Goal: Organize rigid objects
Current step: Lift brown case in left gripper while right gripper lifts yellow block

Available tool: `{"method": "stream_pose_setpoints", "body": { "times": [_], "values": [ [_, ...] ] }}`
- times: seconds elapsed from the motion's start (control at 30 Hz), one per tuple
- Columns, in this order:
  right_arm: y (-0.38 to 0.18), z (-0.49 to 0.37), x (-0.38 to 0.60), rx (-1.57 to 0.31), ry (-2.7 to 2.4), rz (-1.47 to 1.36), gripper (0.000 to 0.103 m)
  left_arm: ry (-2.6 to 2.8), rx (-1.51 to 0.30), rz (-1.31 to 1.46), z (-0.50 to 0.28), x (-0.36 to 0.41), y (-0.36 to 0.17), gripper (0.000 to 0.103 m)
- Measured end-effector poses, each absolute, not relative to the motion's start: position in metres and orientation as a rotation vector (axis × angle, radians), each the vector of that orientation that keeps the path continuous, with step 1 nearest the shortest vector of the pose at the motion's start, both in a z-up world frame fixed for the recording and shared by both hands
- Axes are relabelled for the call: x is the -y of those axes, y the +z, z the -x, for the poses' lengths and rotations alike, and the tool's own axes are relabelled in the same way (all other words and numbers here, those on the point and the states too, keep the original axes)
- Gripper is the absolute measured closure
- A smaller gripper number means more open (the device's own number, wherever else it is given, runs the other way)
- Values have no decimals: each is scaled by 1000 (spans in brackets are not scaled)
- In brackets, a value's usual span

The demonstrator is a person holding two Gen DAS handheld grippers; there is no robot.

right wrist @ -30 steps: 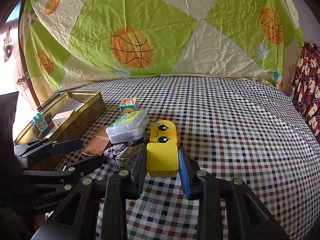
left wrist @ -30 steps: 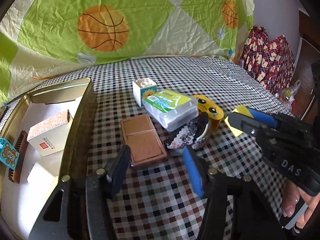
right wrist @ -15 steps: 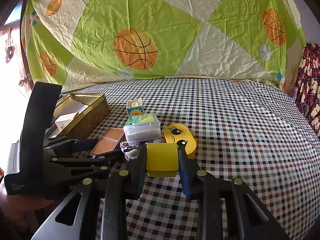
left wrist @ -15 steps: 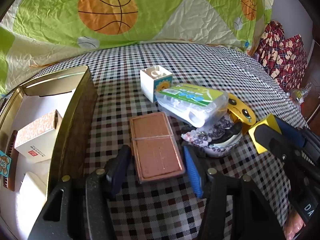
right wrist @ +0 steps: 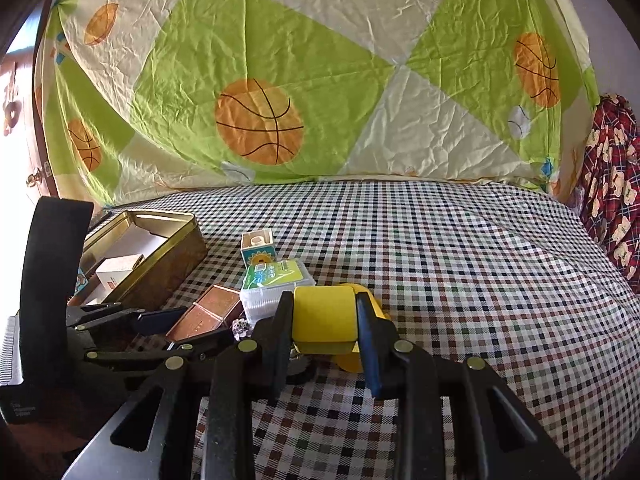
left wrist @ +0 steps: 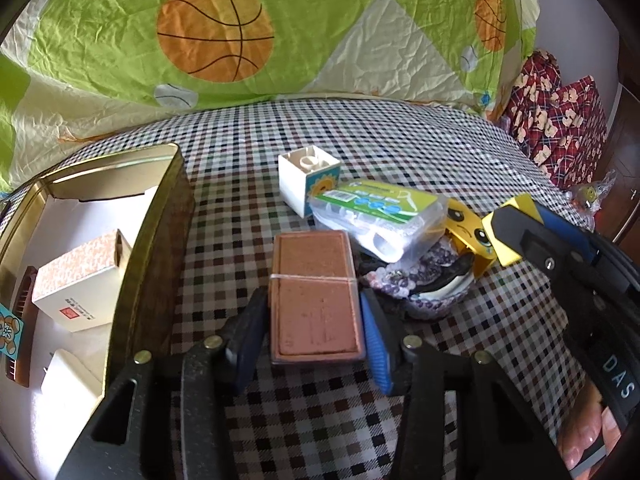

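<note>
On the checked cloth just right of the gold tin (left wrist: 160,240), the left gripper (left wrist: 314,334) straddles, jaws apart, the flat copper-coloured case (left wrist: 314,300), apparently rigid, light and slick, best gripped across its long edges, while the right gripper (right wrist: 324,330) clamps a yellow block (right wrist: 323,314).

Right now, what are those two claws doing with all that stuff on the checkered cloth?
A person is tidying things into the gold tin. The left claw straddles a flat brown case, fingers on each side, not clearly squeezing yet. The right claw is shut on a yellow block. Other items wait in a pile.
</note>
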State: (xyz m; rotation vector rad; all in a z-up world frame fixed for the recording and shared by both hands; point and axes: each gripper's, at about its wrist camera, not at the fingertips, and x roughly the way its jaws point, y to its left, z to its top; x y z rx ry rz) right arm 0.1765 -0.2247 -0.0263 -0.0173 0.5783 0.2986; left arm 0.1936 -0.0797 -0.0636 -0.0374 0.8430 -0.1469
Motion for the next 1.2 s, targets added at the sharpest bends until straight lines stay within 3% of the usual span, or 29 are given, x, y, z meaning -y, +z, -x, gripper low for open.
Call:
{"method": "stream_pose_setpoints", "body": {
  "times": [1.2],
  "values": [
    [-10, -144, 232, -385, 222, 15, 71, -104, -470, -39, -140, 84, -22, 58]
  ]
}}
